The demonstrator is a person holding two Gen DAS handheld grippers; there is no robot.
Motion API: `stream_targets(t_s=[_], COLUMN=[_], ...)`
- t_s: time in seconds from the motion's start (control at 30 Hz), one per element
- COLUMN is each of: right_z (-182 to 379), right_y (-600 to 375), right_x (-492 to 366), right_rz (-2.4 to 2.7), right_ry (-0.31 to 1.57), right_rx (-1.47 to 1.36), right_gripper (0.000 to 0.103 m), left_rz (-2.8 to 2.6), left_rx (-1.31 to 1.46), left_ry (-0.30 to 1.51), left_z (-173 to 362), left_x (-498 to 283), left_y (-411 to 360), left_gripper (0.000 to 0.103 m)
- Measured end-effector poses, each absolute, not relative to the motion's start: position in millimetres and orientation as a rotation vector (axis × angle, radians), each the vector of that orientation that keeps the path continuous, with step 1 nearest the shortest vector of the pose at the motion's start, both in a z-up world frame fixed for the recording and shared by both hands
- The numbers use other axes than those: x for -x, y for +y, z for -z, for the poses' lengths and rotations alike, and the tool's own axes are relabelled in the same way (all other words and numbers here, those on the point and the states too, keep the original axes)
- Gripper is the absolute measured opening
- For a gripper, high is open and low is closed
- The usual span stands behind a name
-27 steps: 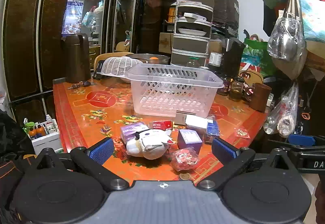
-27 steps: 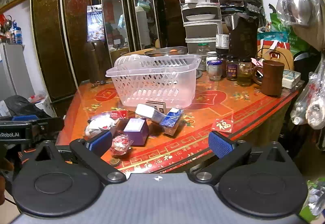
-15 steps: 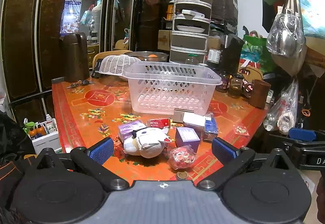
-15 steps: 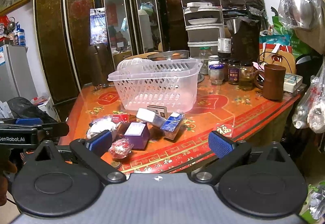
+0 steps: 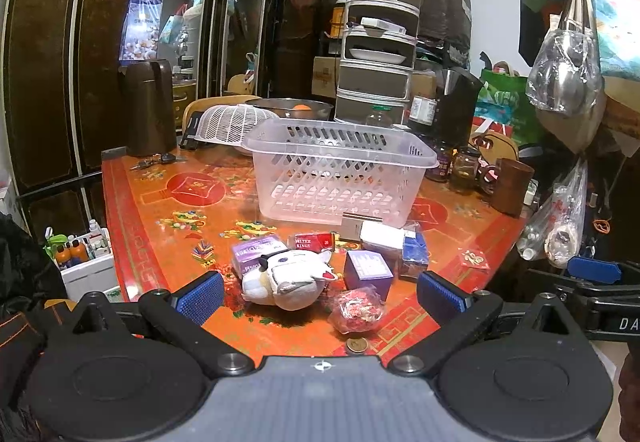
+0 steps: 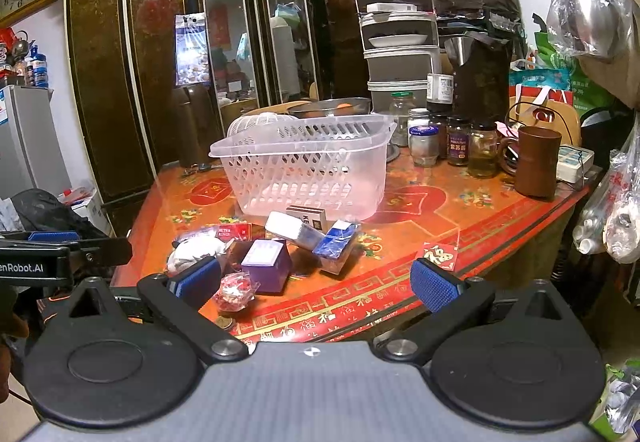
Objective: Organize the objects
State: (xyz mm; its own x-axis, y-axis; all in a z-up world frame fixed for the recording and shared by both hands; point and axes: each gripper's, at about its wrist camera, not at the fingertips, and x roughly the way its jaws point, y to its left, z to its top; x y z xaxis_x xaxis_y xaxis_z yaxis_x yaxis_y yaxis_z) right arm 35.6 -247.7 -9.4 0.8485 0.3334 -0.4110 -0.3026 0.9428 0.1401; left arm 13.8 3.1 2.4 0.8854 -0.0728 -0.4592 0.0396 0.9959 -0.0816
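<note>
Toys and little boxes sit in a bunch in the lower middle of both frames, on the red painted surface (image 5: pixel 168 209). The clear basket (image 5: pixel 340 177) stands just behind them, in the middle of the frame, and nothing shows inside it. It looks like the things should go into that basket.

The left hand-held gripper (image 5: pixel 320 292) is wide open and holds nothing. The right hand-held gripper (image 6: pixel 316 280) is wide open too, with nothing in it. Both are near the edge of the surface, not touching anything.

The white stuffed toy (image 5: pixel 290 280) is close in front of the left one, between its blue pads (image 5: pixel 200 296). It is soft, so a good squeeze around its fat middle should hold it. The purple box (image 6: pixel 267 264) sits near the right one, just beside the small red bag (image 6: pixel 233 292). Best to come in straight and low, and grab one thing at a time so the others do not get pushed. The round coin (image 5: pixel 357 344) is at the very edge, so be careful not to knock it off.
</note>
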Motion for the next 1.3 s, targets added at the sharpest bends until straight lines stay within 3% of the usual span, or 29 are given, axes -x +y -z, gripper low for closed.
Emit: stream_targets(t_s=[1.3], right_z=[12.2], right_y=[-249.4], right_x=[-38.5], right_rz=[-0.33], right_ry=[0.452], right_rx=[-0.079], right_gripper=[0.103], left_rz=[0.055], left_rx=[0.081], left_ry=[0.496], left_z=[1.1], left_x=[-15.1], left_y=[3.9], left_gripper=[0.103])
